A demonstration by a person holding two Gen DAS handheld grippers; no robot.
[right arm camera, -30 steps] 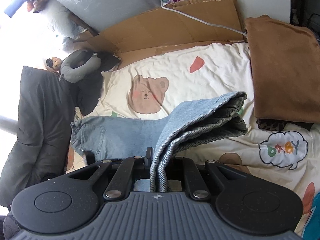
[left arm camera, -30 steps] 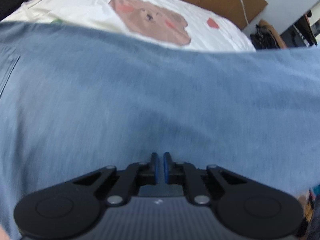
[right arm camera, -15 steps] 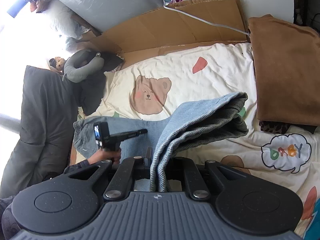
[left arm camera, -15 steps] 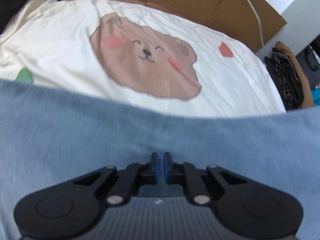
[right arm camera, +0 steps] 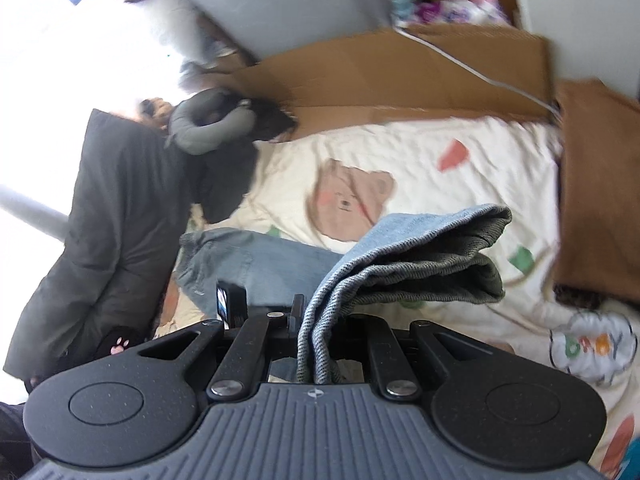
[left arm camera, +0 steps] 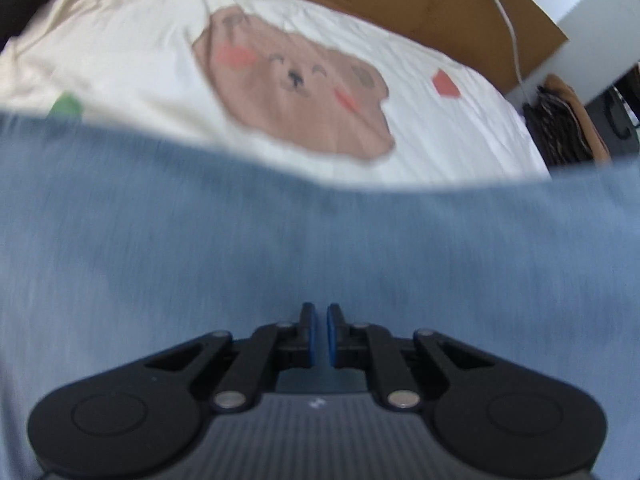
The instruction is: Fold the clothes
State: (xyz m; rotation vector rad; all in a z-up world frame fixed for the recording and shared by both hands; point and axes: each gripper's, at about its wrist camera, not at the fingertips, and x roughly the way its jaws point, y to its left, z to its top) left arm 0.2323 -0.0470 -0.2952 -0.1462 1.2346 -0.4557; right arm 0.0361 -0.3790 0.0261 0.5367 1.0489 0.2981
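Bedsheet [left arm camera: 140,52] view shifted, jeans [left arm camera: 280,248] nearer

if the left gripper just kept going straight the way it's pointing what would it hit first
Most likely the blue jeans, whose denim fills the view right ahead of the shut left gripper. Depth is unclear through the blur.

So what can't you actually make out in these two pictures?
- Left wrist view: the bed sheet below the bear print is covered by the jeans; motion blur smears the denim.
- Left wrist view: whether the left gripper pinches any fabric; its body hides that.
- Right wrist view: the right gripper fingertips, wrapped by the jeans' folded leg.
- Right wrist view: the clothes under the brown garment, mostly covered.
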